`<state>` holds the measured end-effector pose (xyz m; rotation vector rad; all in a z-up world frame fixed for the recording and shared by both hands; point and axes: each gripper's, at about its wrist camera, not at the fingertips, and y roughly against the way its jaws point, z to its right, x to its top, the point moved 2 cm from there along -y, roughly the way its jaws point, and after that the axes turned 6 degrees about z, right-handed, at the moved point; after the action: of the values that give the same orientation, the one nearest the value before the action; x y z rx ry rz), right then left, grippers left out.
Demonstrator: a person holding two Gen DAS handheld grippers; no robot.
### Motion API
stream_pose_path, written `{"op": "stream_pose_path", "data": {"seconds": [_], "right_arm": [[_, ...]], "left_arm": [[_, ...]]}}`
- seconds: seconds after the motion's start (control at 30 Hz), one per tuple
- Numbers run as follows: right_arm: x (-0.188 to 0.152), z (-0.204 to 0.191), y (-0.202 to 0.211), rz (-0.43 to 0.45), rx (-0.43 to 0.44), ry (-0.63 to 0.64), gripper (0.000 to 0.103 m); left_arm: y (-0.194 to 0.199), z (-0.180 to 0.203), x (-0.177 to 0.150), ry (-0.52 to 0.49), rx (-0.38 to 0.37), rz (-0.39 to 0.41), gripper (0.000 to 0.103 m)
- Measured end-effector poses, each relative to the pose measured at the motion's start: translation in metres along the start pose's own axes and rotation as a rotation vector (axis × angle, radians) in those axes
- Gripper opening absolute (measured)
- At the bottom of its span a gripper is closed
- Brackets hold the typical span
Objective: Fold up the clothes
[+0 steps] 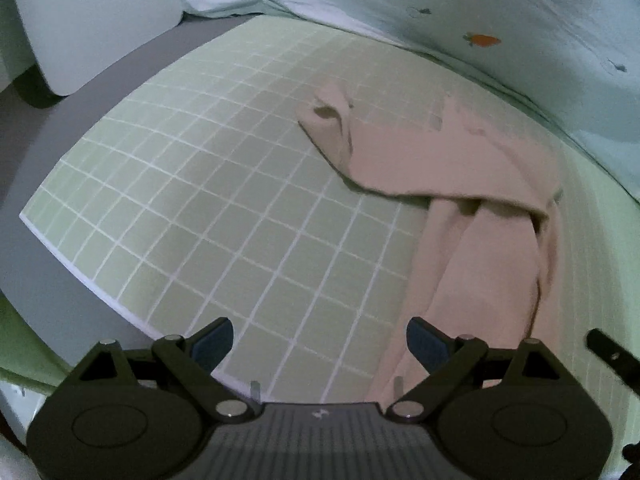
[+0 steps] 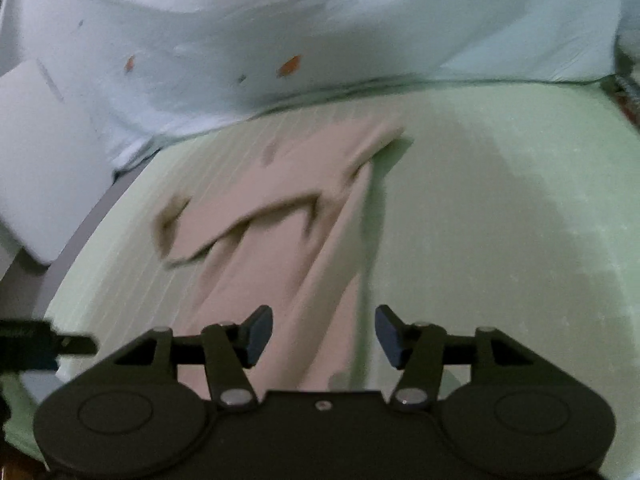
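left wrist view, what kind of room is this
Probably a bedroom, with folding done on a bed. A rumpled pale blue sheet with small carrot prints lies behind a green grid mat, a white pillow sits at the far left, and a pink garment lies on the mat.

A pale pink garment (image 1: 460, 184) lay on a light green mat (image 1: 192, 208) gridded with white lines, and beyond the mat a pale blue sheet (image 1: 500, 8) bore small orange carrot prints.
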<state>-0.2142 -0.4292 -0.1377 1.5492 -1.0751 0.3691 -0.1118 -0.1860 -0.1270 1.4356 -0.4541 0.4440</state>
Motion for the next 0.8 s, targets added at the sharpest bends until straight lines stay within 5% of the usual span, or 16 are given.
{"op": "stream_pose_path", "data": {"seconds": [0.13, 0.3, 0.37, 0.5, 0.8], "right_arm": [[0.02, 0.011, -0.014, 0.023, -0.029, -0.002, 0.057], [0.047, 0.009, -0.049, 0.031, -0.028, 0.026, 0.031], [0.062, 0.005, -0.066, 0.035, -0.031, 0.04, 0.028], [0.096, -0.003, -0.106, 0.038, -0.036, 0.059, 0.03], [0.142, -0.006, -0.226, -0.096, -0.134, 0.029, 0.057]], "left_arm": [[-0.009, 0.0, 0.016, 0.001, 0.024, -0.007, 0.093], [-0.036, -0.005, 0.048, 0.022, 0.039, -0.013, 0.093], [-0.05, -0.006, 0.067, 0.022, 0.031, -0.011, 0.093], [-0.084, -0.005, 0.106, 0.029, 0.019, -0.003, 0.093], [-0.175, -0.006, 0.171, 0.073, 0.046, -0.031, 0.093]]}}
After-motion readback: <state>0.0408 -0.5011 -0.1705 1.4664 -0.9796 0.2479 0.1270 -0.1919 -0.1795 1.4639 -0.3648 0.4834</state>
